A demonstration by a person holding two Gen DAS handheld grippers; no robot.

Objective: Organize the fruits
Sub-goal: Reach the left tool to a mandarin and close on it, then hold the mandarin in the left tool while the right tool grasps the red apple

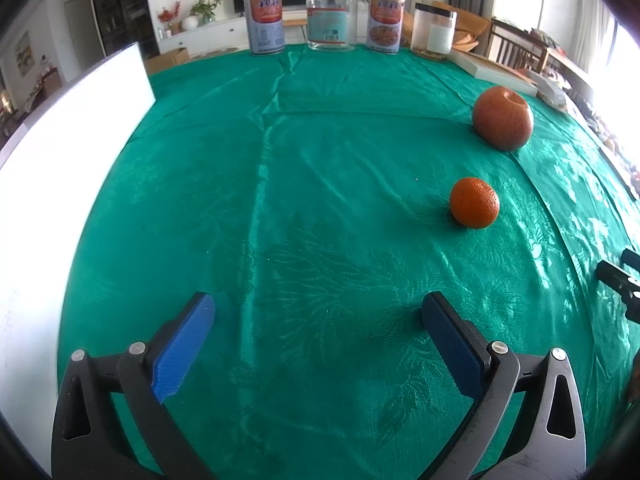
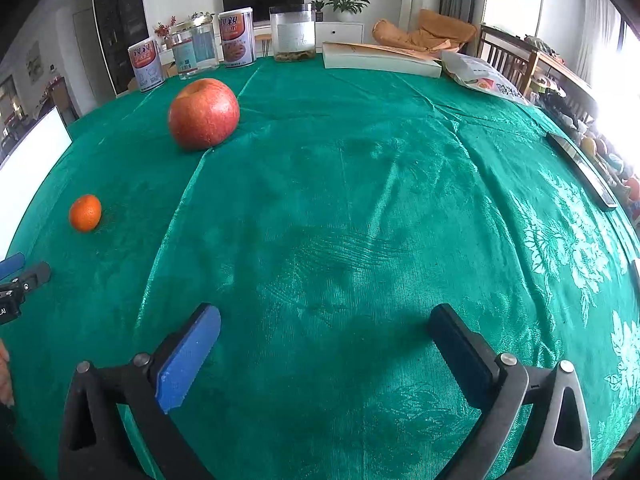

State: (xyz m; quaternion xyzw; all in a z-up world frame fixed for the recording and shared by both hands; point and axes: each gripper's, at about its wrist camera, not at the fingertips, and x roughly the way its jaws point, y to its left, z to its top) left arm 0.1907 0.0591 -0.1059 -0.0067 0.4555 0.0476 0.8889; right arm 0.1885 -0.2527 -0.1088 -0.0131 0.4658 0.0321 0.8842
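My left gripper (image 1: 318, 312): spread wide, nothing between | my right gripper (image 2: 324, 320): spread wide, holding nothing | orange (image 1: 474, 203): on green worktop (image 1: 320, 160), right of left gripper | apple (image 1: 502, 117): farther back, apart from orange

At the right edge of the left wrist view, the right hand-held gripper (image 1: 624, 276) is cut off, only dark finger ends showing. At the left edge of the right wrist view, the left hand-held gripper (image 2: 18, 276) is likewise cropped. Labels on the tins (image 2: 236, 38) are too small to read.
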